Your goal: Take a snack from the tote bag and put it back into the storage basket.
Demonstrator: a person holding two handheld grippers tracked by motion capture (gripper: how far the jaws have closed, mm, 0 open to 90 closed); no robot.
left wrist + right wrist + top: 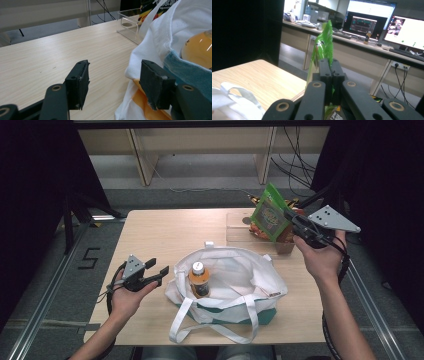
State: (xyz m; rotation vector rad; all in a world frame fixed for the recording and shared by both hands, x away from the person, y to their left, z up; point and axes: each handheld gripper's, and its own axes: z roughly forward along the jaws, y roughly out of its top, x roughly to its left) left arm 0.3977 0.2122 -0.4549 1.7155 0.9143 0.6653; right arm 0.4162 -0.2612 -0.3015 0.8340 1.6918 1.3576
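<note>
The right tongs (292,221) are clenched on a green snack bag (270,212), held in the air above the clear tray (239,234) at the far right of the surface (165,232). The left tongs (159,270) are released, empty, just beside the white tote (240,270), which holds a bottle (199,279). To pack well, the bag should probably travel over the tote's open mouth, clear of the bottle, while the left tongs spread the rim.

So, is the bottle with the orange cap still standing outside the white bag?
No, the bottle stands upright inside the open white bag, in the high view.
</note>
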